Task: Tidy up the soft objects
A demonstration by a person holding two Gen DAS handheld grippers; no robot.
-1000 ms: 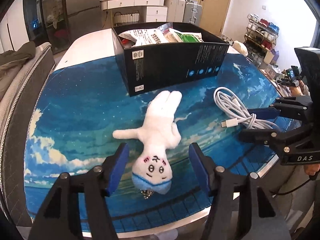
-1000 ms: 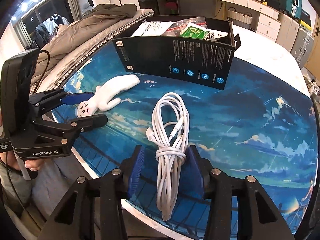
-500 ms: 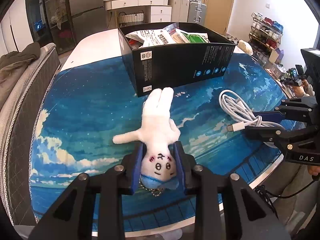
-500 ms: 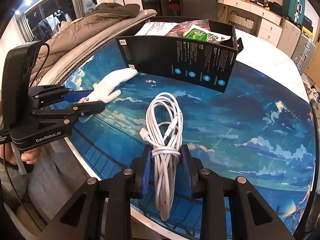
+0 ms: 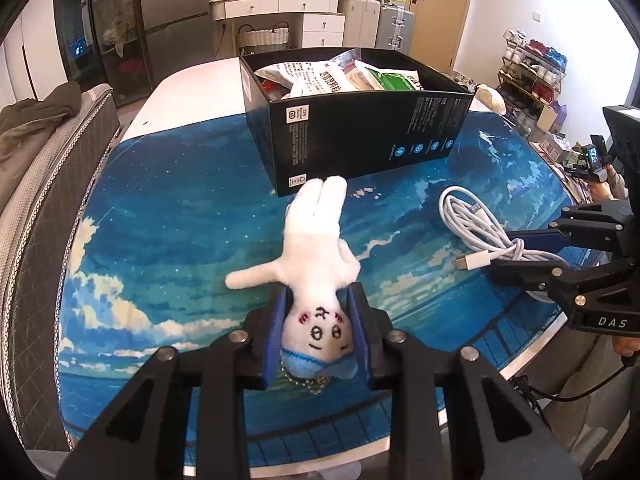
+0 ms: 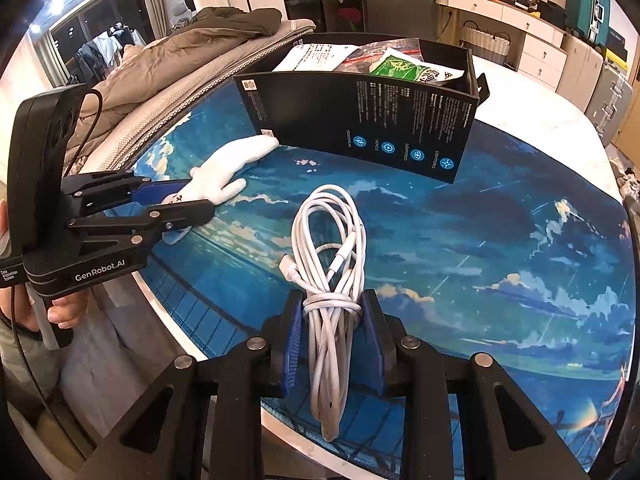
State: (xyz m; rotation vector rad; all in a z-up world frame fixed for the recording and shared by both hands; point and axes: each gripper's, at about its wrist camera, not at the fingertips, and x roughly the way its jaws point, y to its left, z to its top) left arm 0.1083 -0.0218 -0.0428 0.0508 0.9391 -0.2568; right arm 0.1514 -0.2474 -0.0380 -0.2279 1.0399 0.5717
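Observation:
A white plush toy [image 5: 316,248] with a stitched face and blue cap lies on the blue mat, its legs touching the black box [image 5: 360,140]. My left gripper [image 5: 319,300] is shut on the toy's head, a blue pad pressing each side. The right wrist view shows that same gripper [image 6: 196,200] holding the toy [image 6: 232,164] from the left. A coiled white charging cable [image 6: 328,232] lies in front of the box [image 6: 360,128]. My right gripper [image 6: 333,304] is shut on the cable's wrapped middle; from the left wrist it appears at the right [image 5: 504,254] over the cable [image 5: 468,220].
The open black box holds several packets [image 5: 320,80]. A blue sky-pattern mat [image 6: 500,240] covers the white table, whose front edge [image 6: 168,304] runs just under both grippers. A padded seat with a brown coat [image 6: 180,60] flanks the table's left side. A person's hand [image 6: 60,312] grips the left handle.
Both grippers have shut: the left pads closed onto the plush toy's head, the right pads onto the cable bundle. Neither the toy nor the cable has moved off the mat.

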